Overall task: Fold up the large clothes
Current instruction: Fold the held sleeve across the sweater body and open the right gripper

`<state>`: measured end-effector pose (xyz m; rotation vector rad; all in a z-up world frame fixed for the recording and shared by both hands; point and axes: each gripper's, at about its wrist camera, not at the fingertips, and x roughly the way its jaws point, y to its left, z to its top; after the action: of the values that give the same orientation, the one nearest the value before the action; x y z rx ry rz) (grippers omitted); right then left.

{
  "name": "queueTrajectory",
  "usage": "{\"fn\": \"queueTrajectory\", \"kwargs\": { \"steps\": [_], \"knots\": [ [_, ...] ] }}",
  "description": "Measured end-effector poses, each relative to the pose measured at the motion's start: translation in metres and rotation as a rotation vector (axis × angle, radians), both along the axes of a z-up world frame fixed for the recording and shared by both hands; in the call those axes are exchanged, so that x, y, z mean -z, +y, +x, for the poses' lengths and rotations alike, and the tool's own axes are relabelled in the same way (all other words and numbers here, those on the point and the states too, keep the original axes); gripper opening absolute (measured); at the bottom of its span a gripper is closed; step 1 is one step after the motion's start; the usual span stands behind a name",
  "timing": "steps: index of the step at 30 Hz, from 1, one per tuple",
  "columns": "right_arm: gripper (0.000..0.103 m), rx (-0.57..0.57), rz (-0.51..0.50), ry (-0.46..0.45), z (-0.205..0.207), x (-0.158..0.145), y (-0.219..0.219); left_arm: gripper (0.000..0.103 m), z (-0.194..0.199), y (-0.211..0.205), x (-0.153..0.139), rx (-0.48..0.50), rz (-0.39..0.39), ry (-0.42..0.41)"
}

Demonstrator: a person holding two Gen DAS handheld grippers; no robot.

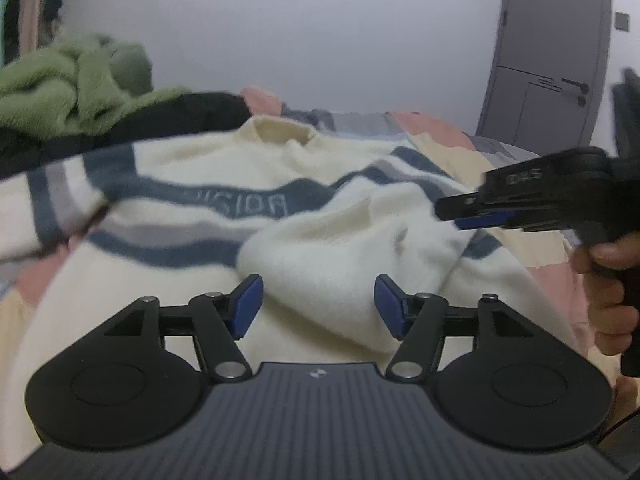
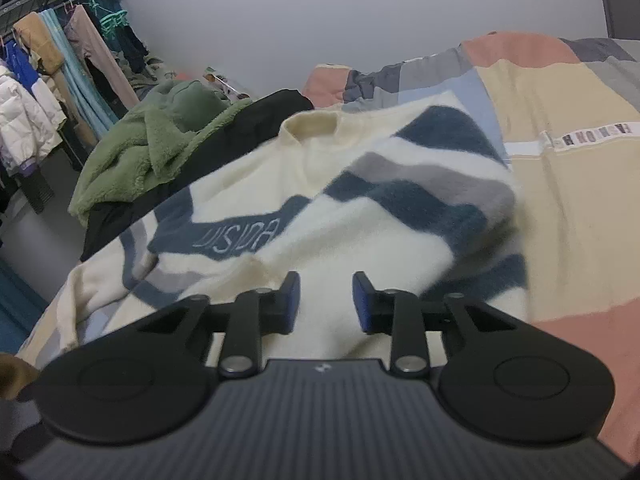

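From the left wrist view we see the cream sweater (image 1: 304,216) with blue and grey stripes spread across the patchwork bedspread (image 1: 448,128), its collar pointing toward the white wall (image 1: 320,40). One sleeve is folded inward over the sweater's chest, and its cream cuff end lies just ahead of the left gripper (image 1: 318,306). That gripper's blue pads stand well apart, nothing between them but cloth lying below, and we cannot tell whether they touch it. To the right of the sweater the right gripper (image 1: 460,214) comes in sideways, held by a hand (image 1: 608,280); from here its jaws look nearly together, though blur makes this uncertain. Left of the sweater a green fleece (image 1: 68,88) lies on a black garment (image 1: 152,120), crowding that edge. Beyond the sweater's right side, bare bedspread leaves open room, and a grey door (image 1: 552,60) stands behind.

From the right wrist view the sweater's folded sleeve (image 2: 420,184) shows its stripes, ending short of the bare bedspread to its right. The right gripper's jaws are parted by a narrow gap, gripping nothing, above the sweater's cream lower part. Left of the sweater the green fleece and black garment sit close against its shoulder, with a clothes rack (image 2: 52,72) farther off.
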<state>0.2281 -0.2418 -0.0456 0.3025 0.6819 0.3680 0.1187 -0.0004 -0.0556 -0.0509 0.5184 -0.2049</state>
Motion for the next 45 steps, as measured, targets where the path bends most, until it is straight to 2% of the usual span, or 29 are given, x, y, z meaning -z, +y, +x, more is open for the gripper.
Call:
{"fn": "queueTrajectory", "kwargs": {
  "steps": [3, 9, 19, 23, 27, 30, 35, 42, 45],
  "knots": [
    [0.031, -0.022, -0.009, 0.000, 0.010, 0.006, 0.008, 0.072, 0.008, -0.012, 0.001, 0.022, 0.036, -0.022],
    [0.030, -0.007, -0.046, 0.028, 0.026, 0.023, 0.012, 0.075, 0.020, -0.040, 0.019, 0.047, 0.214, -0.016],
    [0.027, 0.012, -0.046, 0.048, 0.031, 0.029, 0.011, 0.080, 0.015, -0.052, 0.023, 0.085, 0.297, -0.062],
    [0.028, 0.012, -0.066, 0.044, 0.028, 0.029, 0.014, 0.080, 0.018, -0.053, 0.028, 0.039, 0.334, -0.054],
    [0.028, 0.011, -0.082, 0.040, 0.027, 0.030, 0.015, 0.082, 0.024, -0.047, 0.036, 0.036, 0.330, -0.027],
    [0.028, 0.013, -0.083, 0.042, 0.026, 0.030, 0.015, 0.082, 0.021, -0.050, 0.038, 0.033, 0.349, -0.040],
    [0.027, 0.006, -0.114, 0.032, 0.021, 0.030, 0.017, 0.084, 0.016, -0.043, 0.036, -0.054, 0.355, -0.060],
    [0.027, 0.000, -0.163, 0.014, 0.015, 0.031, 0.022, 0.085, 0.006, -0.025, 0.022, -0.161, 0.291, -0.045],
    [0.027, 0.000, -0.171, 0.009, 0.013, 0.031, 0.023, 0.085, 0.003, -0.008, 0.016, -0.224, 0.201, 0.004]
  ]
}}
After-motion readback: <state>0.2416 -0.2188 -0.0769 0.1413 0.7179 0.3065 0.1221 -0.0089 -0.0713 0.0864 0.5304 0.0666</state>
